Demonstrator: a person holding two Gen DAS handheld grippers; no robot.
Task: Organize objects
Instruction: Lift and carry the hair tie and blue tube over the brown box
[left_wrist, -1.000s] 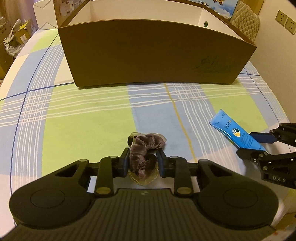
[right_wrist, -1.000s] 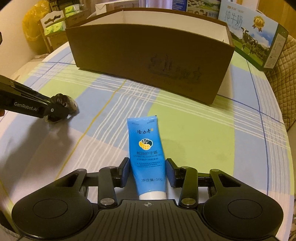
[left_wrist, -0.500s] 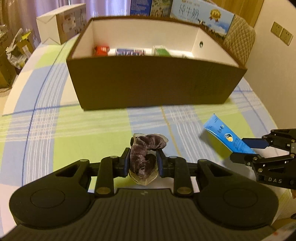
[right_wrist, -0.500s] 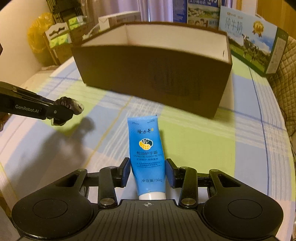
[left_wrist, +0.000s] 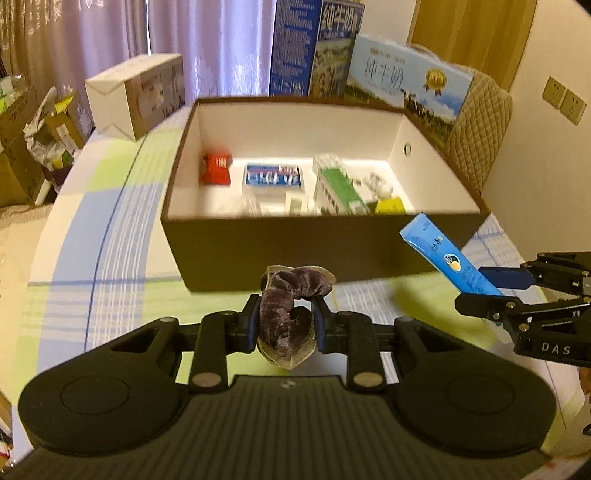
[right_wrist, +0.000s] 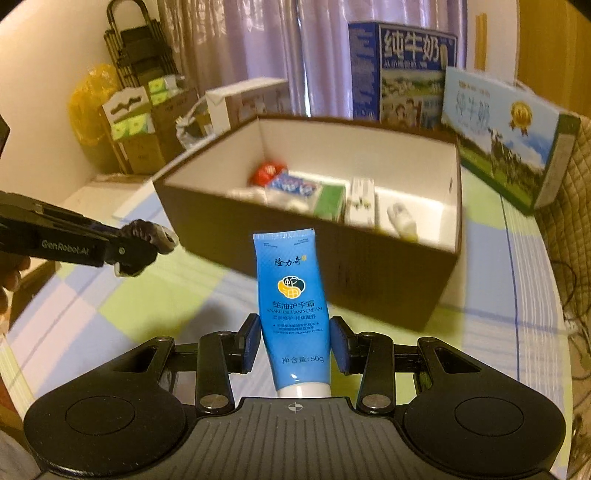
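Both loads now lifted off the checked-cloth worktop (left_wrist: 110, 229) vs a sec ago: left hand-held gripper (left_wrist: 285, 325) clamps the purple velvet scrunchie (left_wrist: 291, 295), right hand-held gripper (right_wrist: 294, 345) the blue plastic hand-cream tube (right_wrist: 293, 306) (brown cardboard box (left_wrist: 295, 251) interior now visible), so drop-in looks next.

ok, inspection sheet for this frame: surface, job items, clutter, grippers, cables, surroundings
Surface: checked tablecloth in green, blue and white.
Job's things: purple scrunchie in clear wrap; blue hand cream tube; open brown box already holding small packs, among them a red one and a green one.
Clutter: white carton and milk cartons behind the box.
Grippers: left gripper shut on the scrunchie; right gripper shut on the tube; both held off the cloth, short of the box.
Cables: cords at the right table edge.
Surroundings: curtains, stacked boxes, yellow bag, wall sockets.
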